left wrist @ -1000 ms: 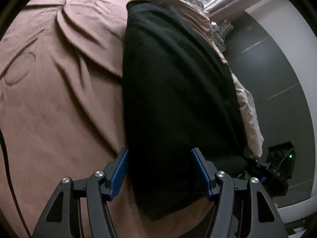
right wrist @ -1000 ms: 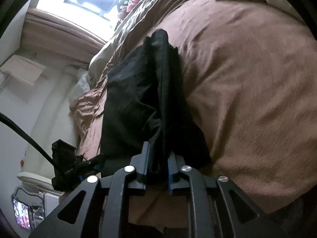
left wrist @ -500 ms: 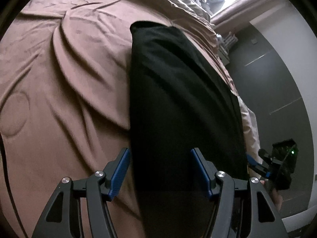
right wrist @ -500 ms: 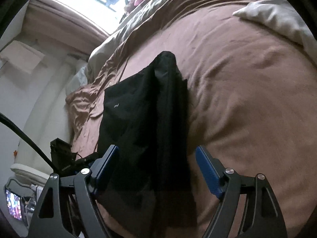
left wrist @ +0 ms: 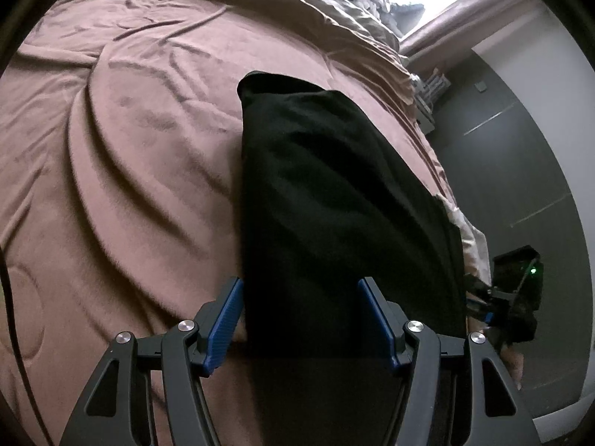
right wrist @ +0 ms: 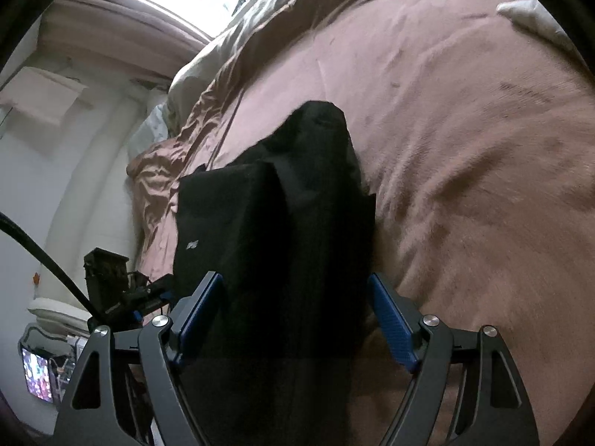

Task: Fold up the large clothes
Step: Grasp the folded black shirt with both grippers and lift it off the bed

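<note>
Now the bed point(left wrist: 141, 171), under its brown cover, fills most of both views, as it did a second ago. One black garment point(left wrist: 334, 200) lies on it as a long folded strip running away from both cameras. A second ago the right claw point(right wrist: 297, 319) was pinched tight on a bunched edge of that cloth; half a second ago it had let go, and its jaws now stand wide apart with the strip passing between the blue pads point(right wrist: 390, 319), gripping nothing. The left claw point(left wrist: 301, 319) has stayed spread wide through all three moments, the cloth lying between its pads point(left wrist: 225, 319) without being clamped. The garment has flattened and lengthened since the first moment, its far end now a squarer fold.

Counted: one bed, one garment, two claws, each with two blue pads. From the right wrist the left claw shows at the lower left point(right wrist: 148, 293), and from the left wrist the right one shows at the right edge point(left wrist: 483, 297). One pale pillow point(right wrist: 535, 18) sits at the bed's far corner. One small screen point(right wrist: 35, 375) glows at the lower left of the right view.

A small pale mark point(right wrist: 192, 245) sits on the garment; its writing is too small to read.
</note>
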The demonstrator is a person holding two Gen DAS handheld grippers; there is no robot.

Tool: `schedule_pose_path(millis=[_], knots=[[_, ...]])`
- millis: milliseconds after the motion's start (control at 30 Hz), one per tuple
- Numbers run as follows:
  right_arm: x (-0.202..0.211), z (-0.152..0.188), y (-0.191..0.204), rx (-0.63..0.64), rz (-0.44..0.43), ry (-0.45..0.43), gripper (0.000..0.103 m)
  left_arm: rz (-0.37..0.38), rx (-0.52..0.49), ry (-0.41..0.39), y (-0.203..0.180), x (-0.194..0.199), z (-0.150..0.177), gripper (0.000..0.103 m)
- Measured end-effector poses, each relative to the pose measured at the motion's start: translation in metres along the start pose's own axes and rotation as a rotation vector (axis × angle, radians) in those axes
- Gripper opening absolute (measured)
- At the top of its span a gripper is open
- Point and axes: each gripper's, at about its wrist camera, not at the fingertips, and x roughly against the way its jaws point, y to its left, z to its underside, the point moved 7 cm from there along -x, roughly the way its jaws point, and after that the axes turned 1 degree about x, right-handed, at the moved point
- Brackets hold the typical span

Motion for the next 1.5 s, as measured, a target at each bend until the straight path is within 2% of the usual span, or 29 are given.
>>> schedule_pose_path(millis=[167,333,367,400,433,500,567,600,667,767,967,1167,1300,1500], knots=[[-0.025,-0.012,-0.007,-0.028,-0.023,0.032,0.078,-0.009,0.0,0.003,0.001,-0.007,-0.007,0.064],[-0.039,-0.026,-0.005,-0.056,-0.122,0.063,0.077,-0.004,0.019,0.014,0.004,-0.015,-0.011,0.064],[-0.043,-0.027,-0.005,-0.053,-0.126,0.072,0.065,-0.002,0.025,0.017,0.005,-0.017,-0.011,0.064],[-0.05,-0.028,-0.005,-0.054,-0.131,0.089,0.047,-0.001,0.032,0.017,0.006,-0.019,-0.011,0.064],[-0.056,-0.029,-0.006,-0.057,-0.132,0.096,0.043,-0.002,0.038,0.016,0.006,-0.02,-0.01,0.064],[-0.06,-0.032,-0.005,-0.037,-0.118,0.086,0.027,-0.019,0.034,0.014,0.003,-0.019,-0.01,0.054],[-0.055,-0.034,0.003,-0.001,-0.112,0.062,0.018,-0.026,0.027,0.011,-0.002,-0.014,-0.009,0.038],[-0.052,-0.034,0.006,0.014,-0.105,0.052,0.015,-0.028,0.022,0.007,-0.005,-0.012,-0.009,0.036],[-0.046,-0.03,0.016,0.049,-0.088,0.034,0.013,-0.037,0.002,-0.005,-0.012,-0.003,-0.008,0.029],[-0.033,-0.024,0.033,0.1,-0.076,0.005,0.012,-0.03,-0.008,-0.035,-0.019,0.01,-0.006,0.024],[-0.001,-0.01,0.067,0.167,-0.077,-0.066,0.012,0.01,-0.057,-0.107,-0.056,0.053,-0.005,0.022],[0.043,0.006,0.086,0.212,-0.077,-0.147,0.012,0.057,-0.096,-0.168,-0.096,0.092,0.002,0.022],[0.082,0.019,0.091,0.244,-0.062,-0.2,0.012,0.082,-0.131,-0.199,-0.126,0.107,0.005,0.021],[0.117,0.037,0.096,0.257,-0.047,-0.264,0.012,0.135,-0.176,-0.223,-0.17,0.122,0.014,0.02]])
